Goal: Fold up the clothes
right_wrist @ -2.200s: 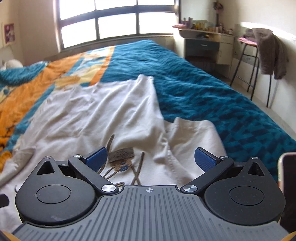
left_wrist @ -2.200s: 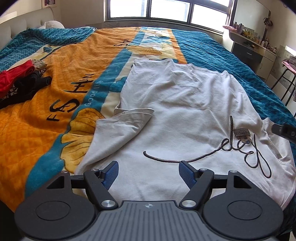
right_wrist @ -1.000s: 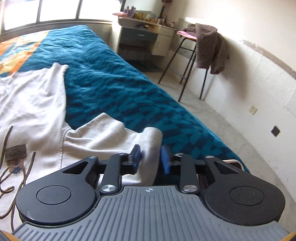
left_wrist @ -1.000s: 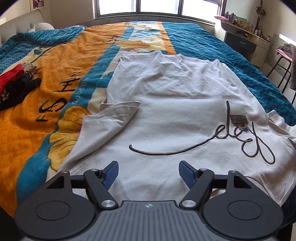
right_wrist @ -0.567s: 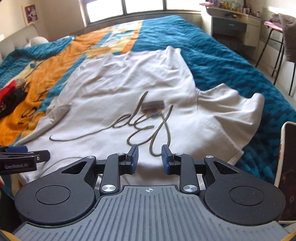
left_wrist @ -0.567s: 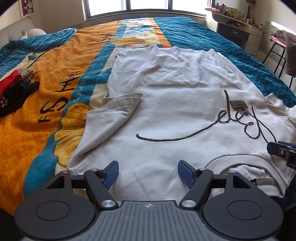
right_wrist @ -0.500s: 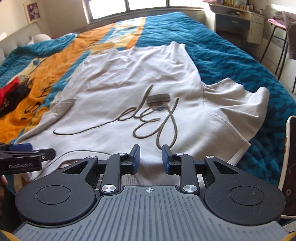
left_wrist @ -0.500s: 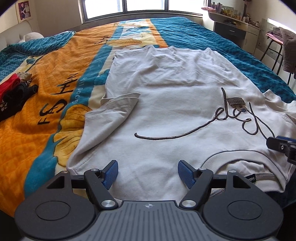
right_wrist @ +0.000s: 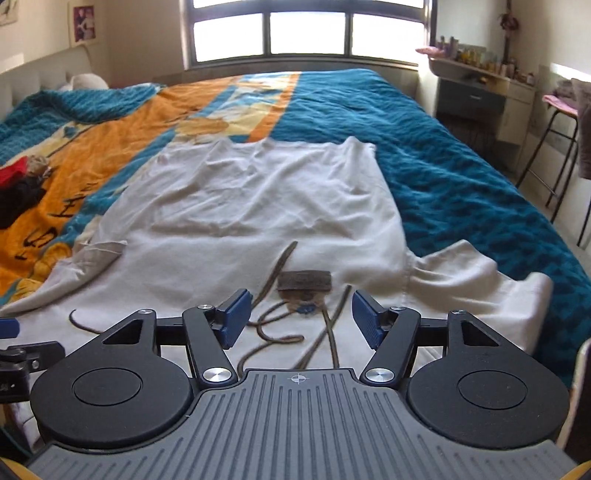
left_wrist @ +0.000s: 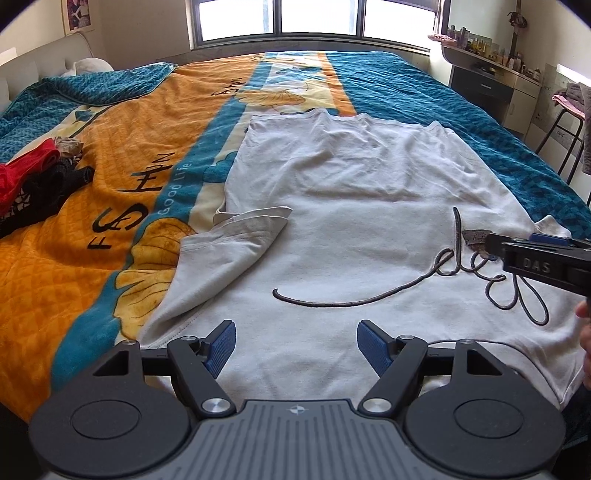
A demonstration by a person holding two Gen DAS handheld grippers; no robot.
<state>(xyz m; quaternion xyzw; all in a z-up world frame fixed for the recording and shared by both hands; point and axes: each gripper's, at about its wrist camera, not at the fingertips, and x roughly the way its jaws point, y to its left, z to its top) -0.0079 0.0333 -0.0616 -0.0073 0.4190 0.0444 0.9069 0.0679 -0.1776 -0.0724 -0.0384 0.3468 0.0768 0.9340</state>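
- Left gripper [left_wrist: 295,341]: jaws spread wide with nothing between them, hovering over the collar end of the white t-shirt [left_wrist: 351,206].
- Right gripper [right_wrist: 301,319]: jaws also spread and empty, sitting above the dark script lettering [right_wrist: 288,328] and the little brown patch [right_wrist: 304,281] on the shirt's chest.
- The t-shirt is the landmark here. It's laid out front-up and lengthwise on the bed [left_wrist: 122,147], collar toward the cameras, hem toward the window [left_wrist: 317,16].
- The sleeve on the shirt's orange-blanket side [left_wrist: 236,240] is flipped in over the body. The other sleeve [right_wrist: 476,284] is stretched out flat onto the teal side of the blanket.
- So progress-wise, I'd say one sleeve looks tucked at best and the body isn't folded at all. Outstretched sleeve, both sides and the lengthwise fold all look left to do.
- Can't really tell if that tucked sleeve is a deliberate fold or just how it landed.
- Way off to the shirt's orange side there's a red and black pile of clothes [left_wrist: 29,184], bunched rather than neatly folded as far as I can see.
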